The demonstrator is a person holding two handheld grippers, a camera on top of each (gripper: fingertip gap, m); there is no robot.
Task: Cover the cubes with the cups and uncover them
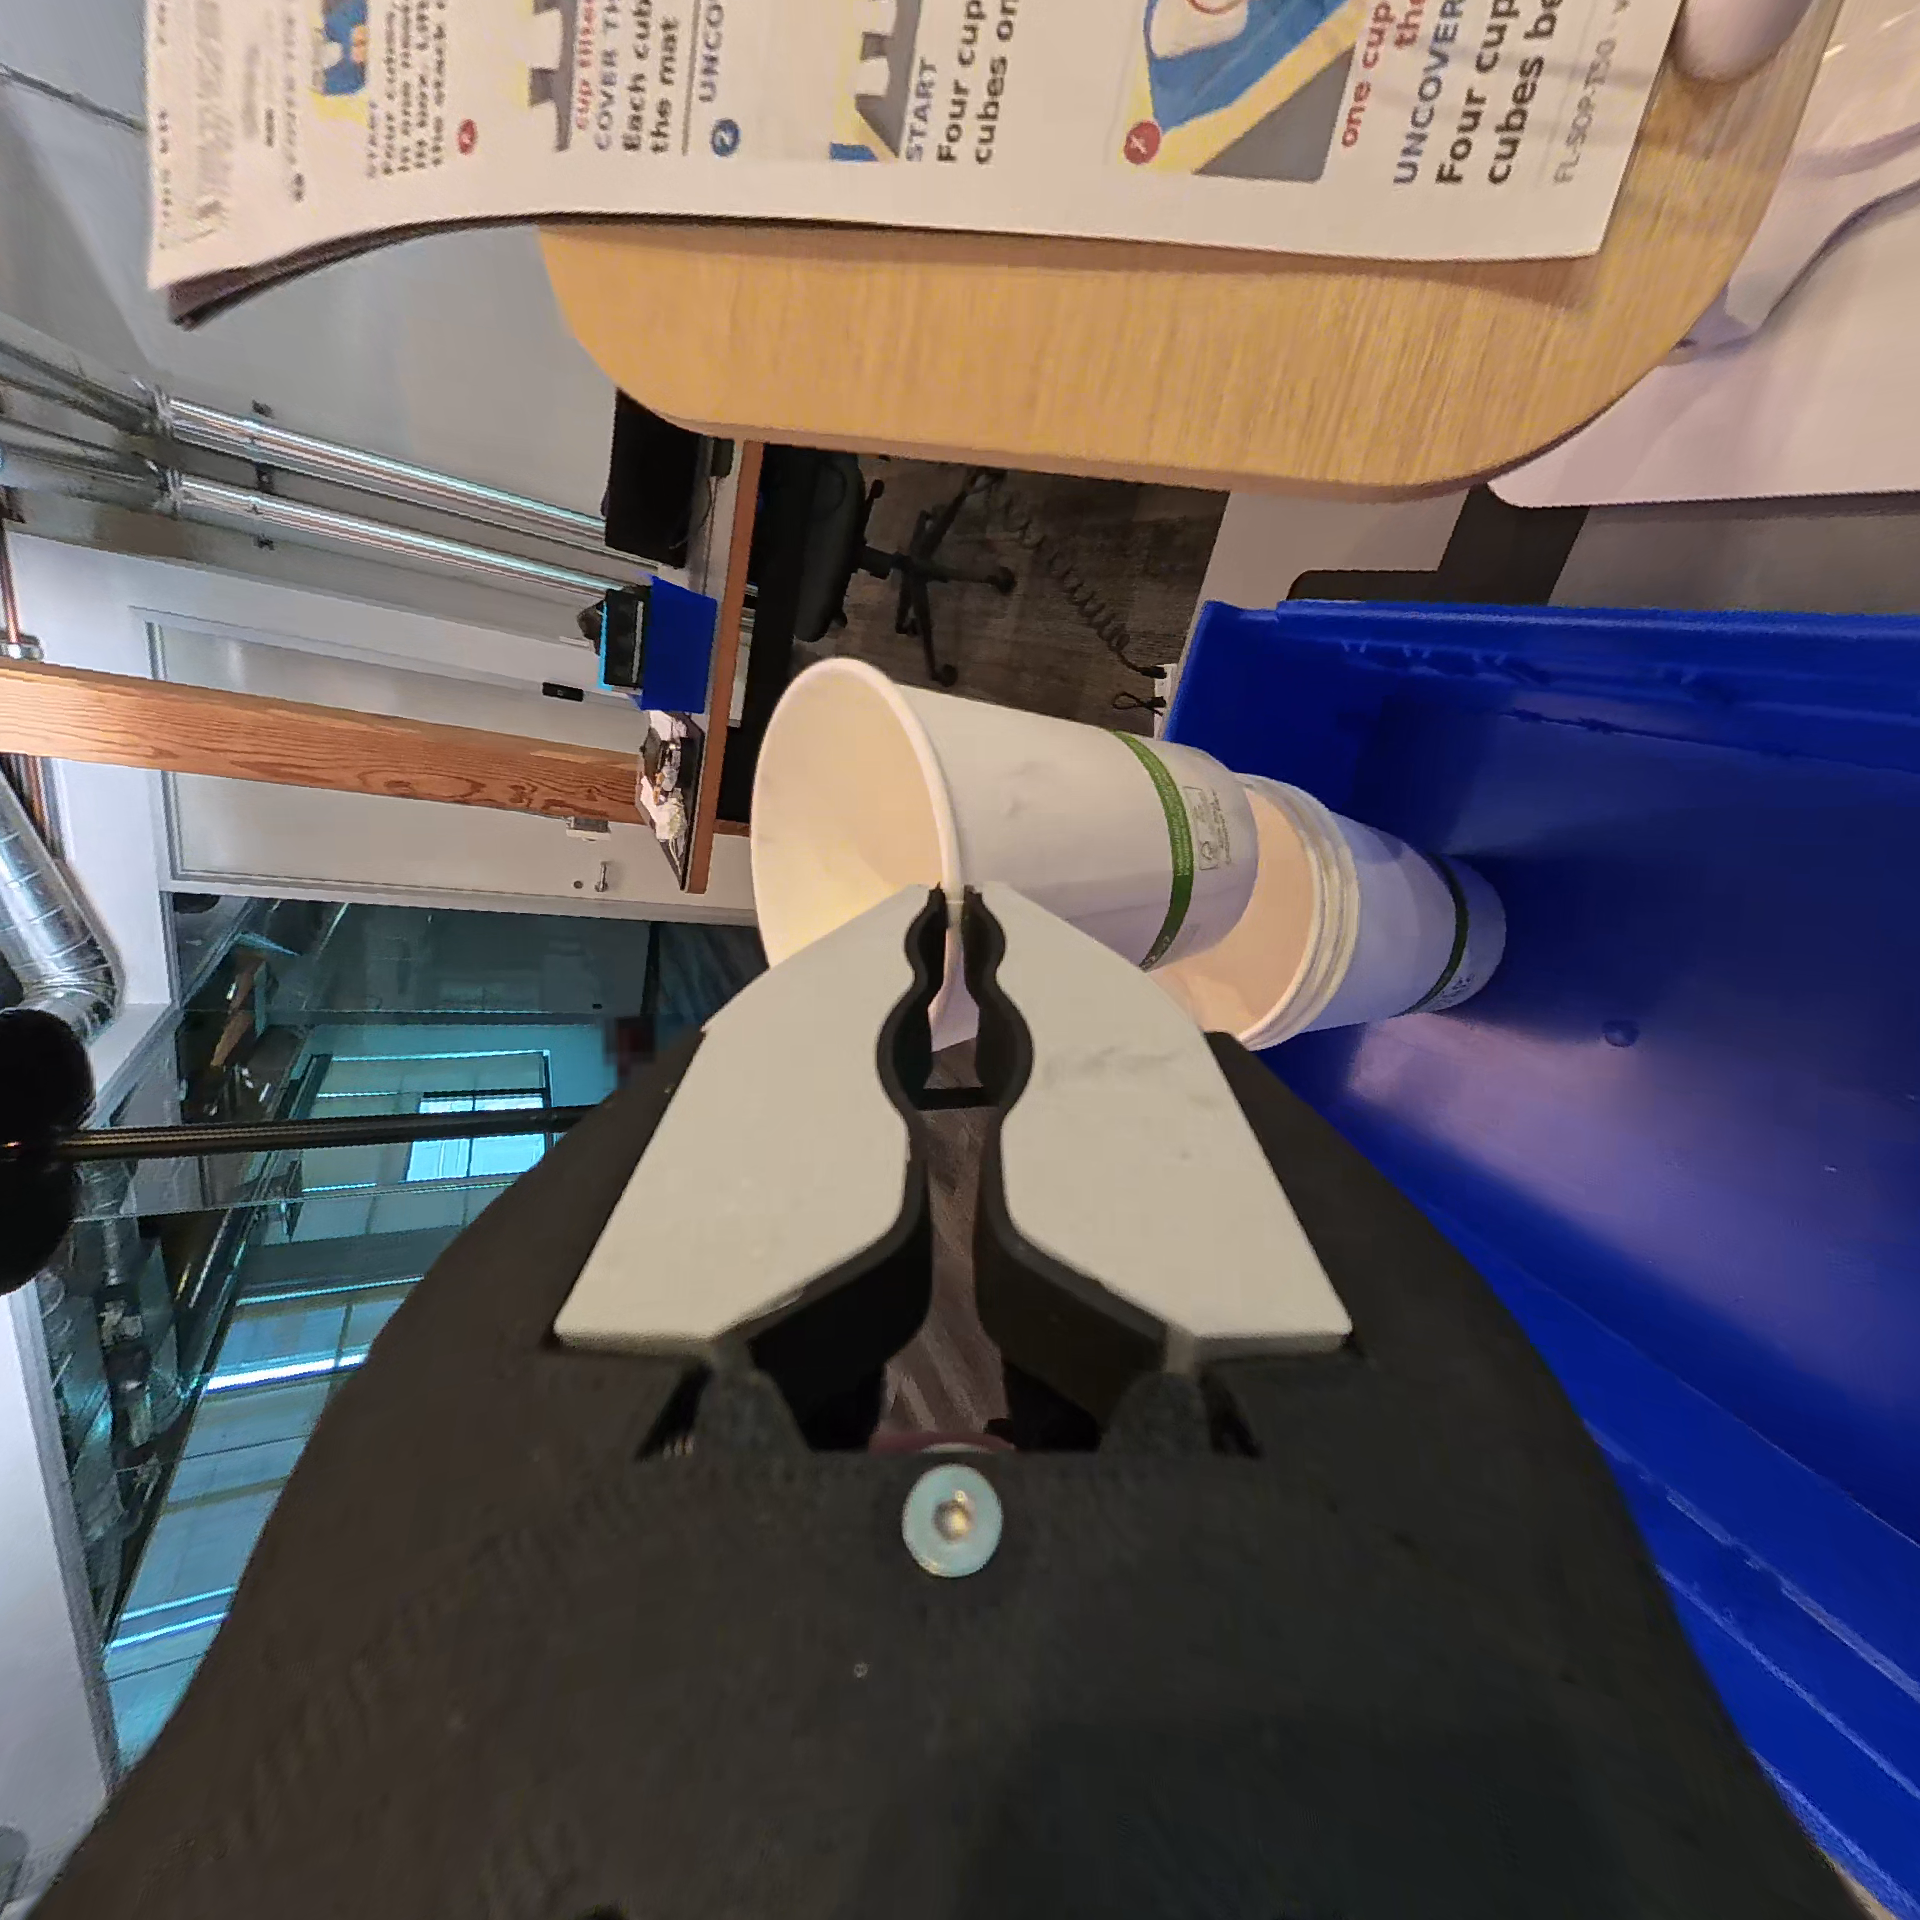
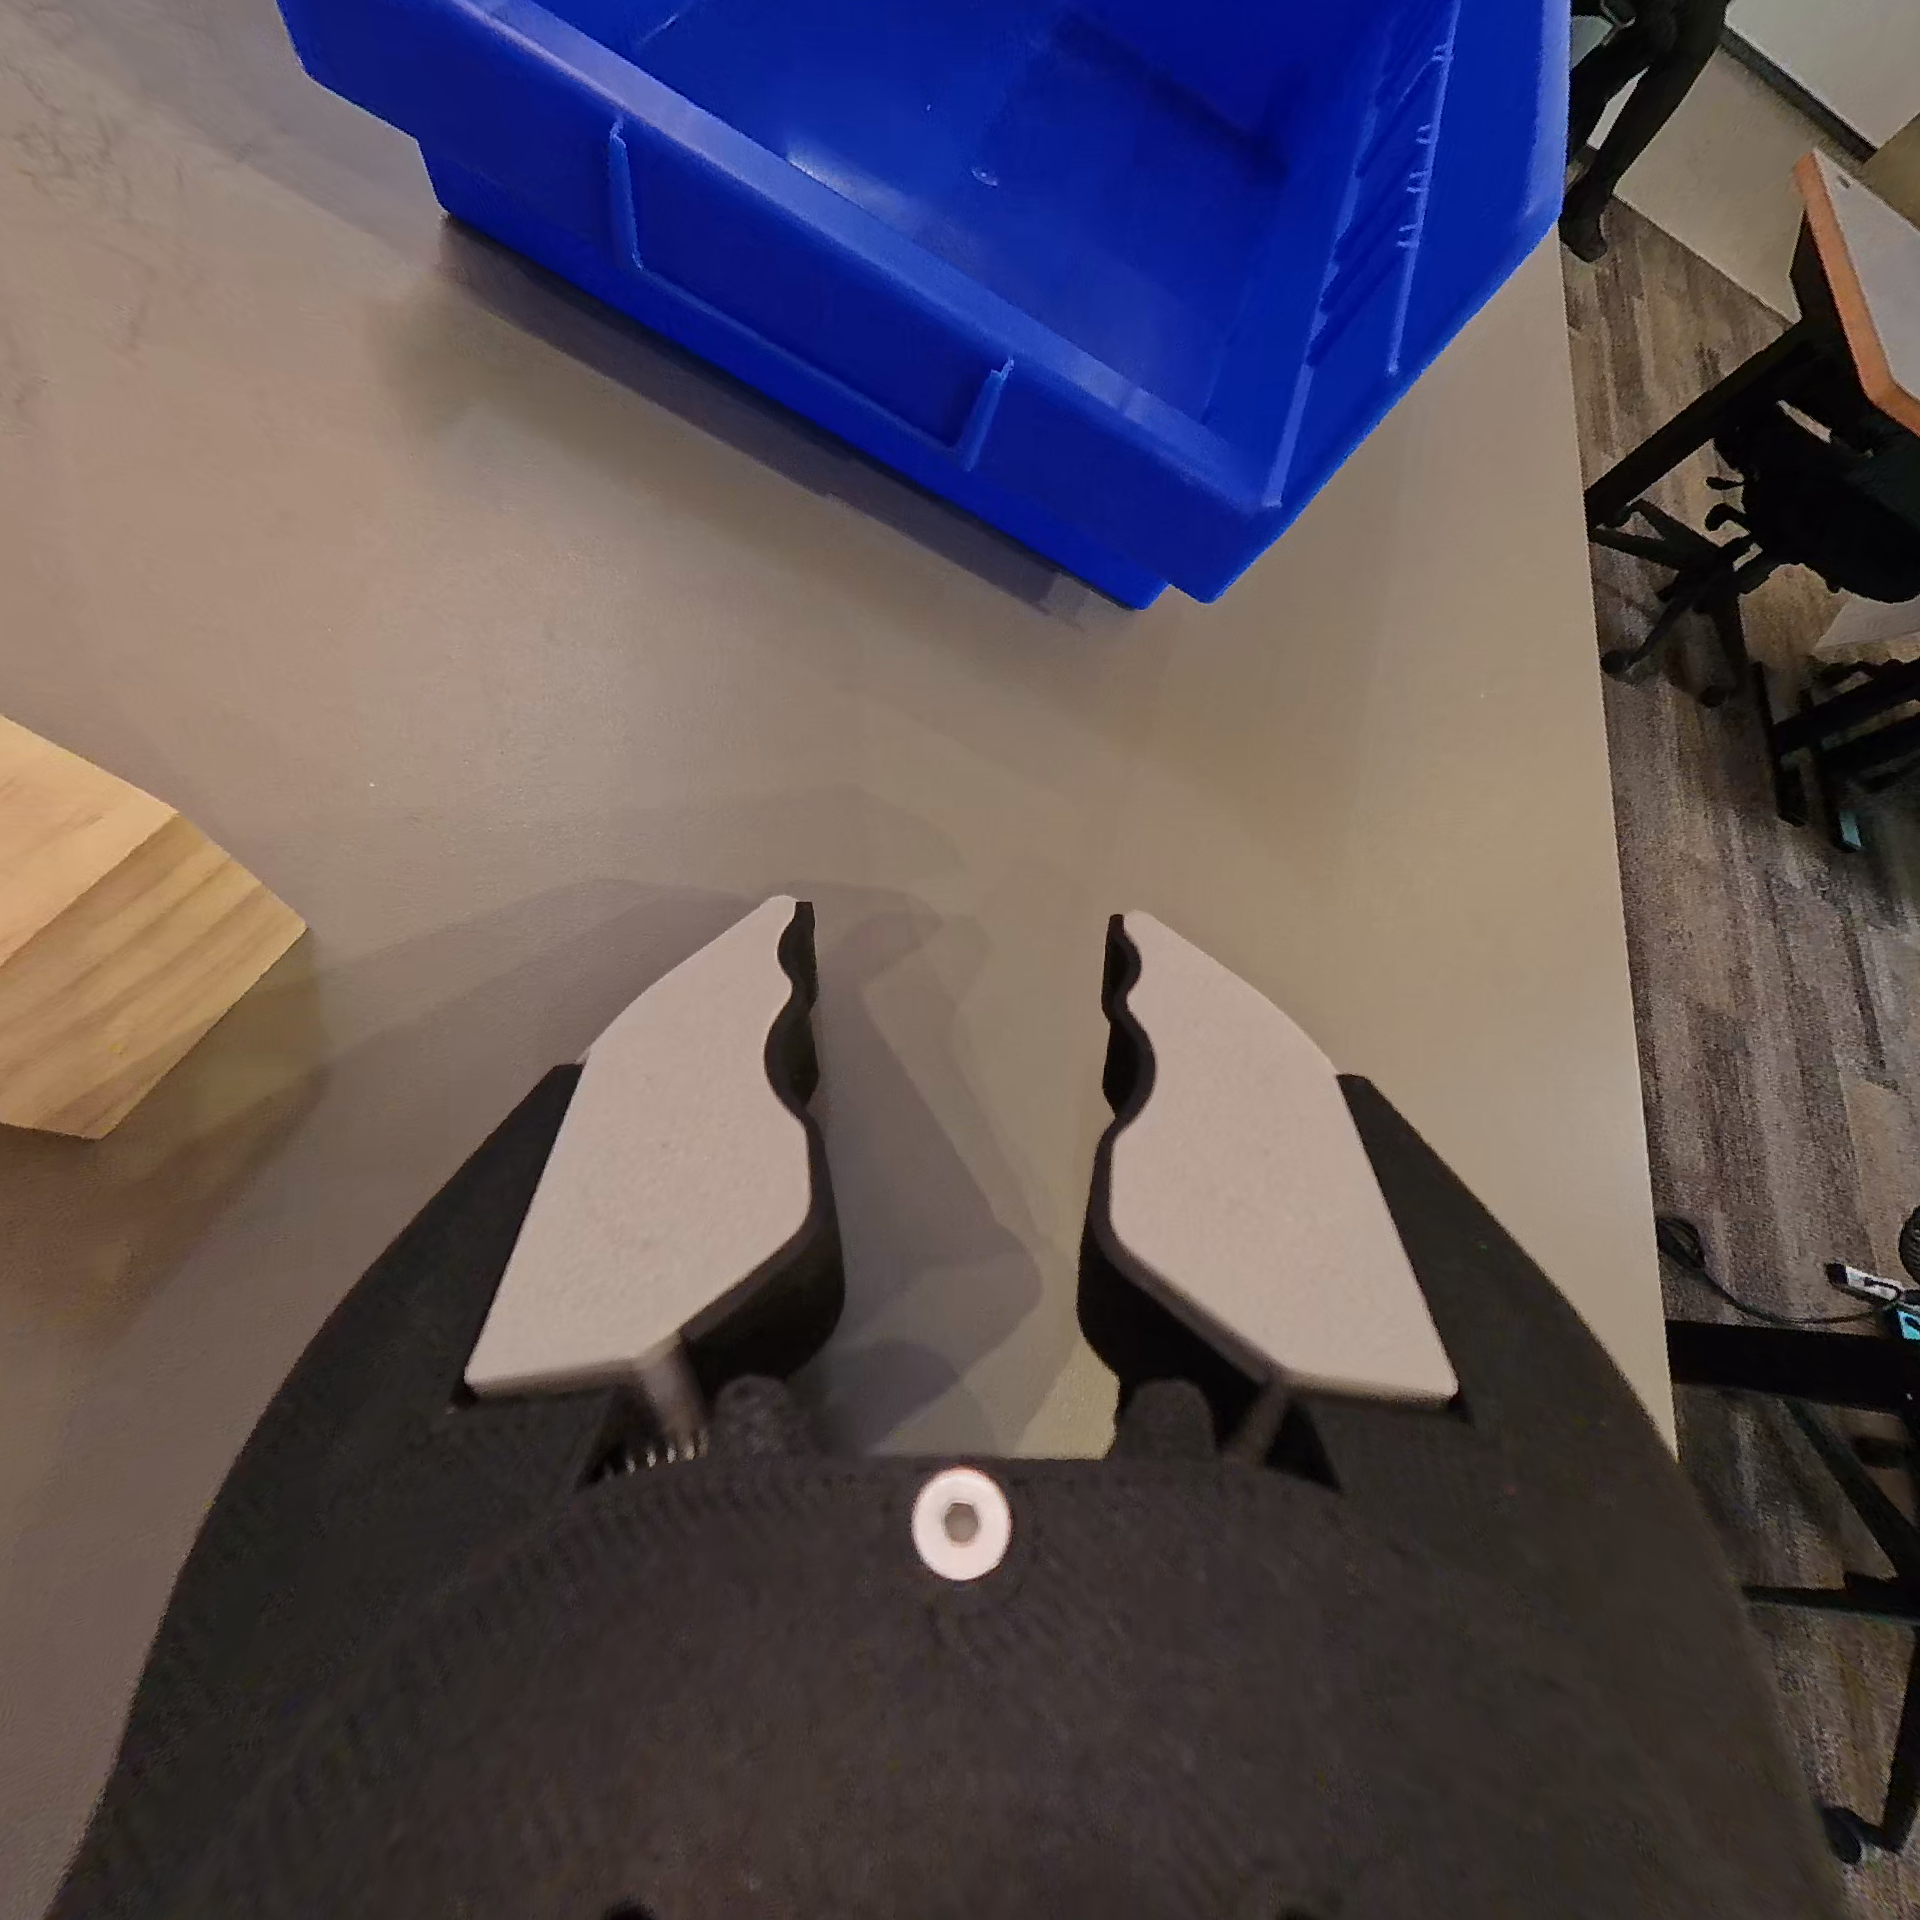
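Observation:
In the left wrist view, my left gripper (image 1: 954, 899) is shut on the rim of a white paper cup (image 1: 1039, 821) with a green band. That cup is the outermost of a nested stack of cups (image 1: 1351, 914), which points into a blue plastic bin (image 1: 1662, 1039). The view is rolled sideways. In the right wrist view, my right gripper (image 2: 961, 920) is open and empty, just above the grey table (image 2: 416, 623), in front of the blue bin (image 2: 935, 260). A pale wooden block (image 2: 114, 935) lies at the left edge. No other cubes show.
A wooden board (image 1: 1039, 343) carrying a printed instruction sheet (image 1: 831, 104) lies beyond the cups. A gloved hand (image 1: 1745, 31) touches the sheet's corner. The table's right edge (image 2: 1621, 831) drops to a floor with desks and office chairs (image 2: 1818, 468).

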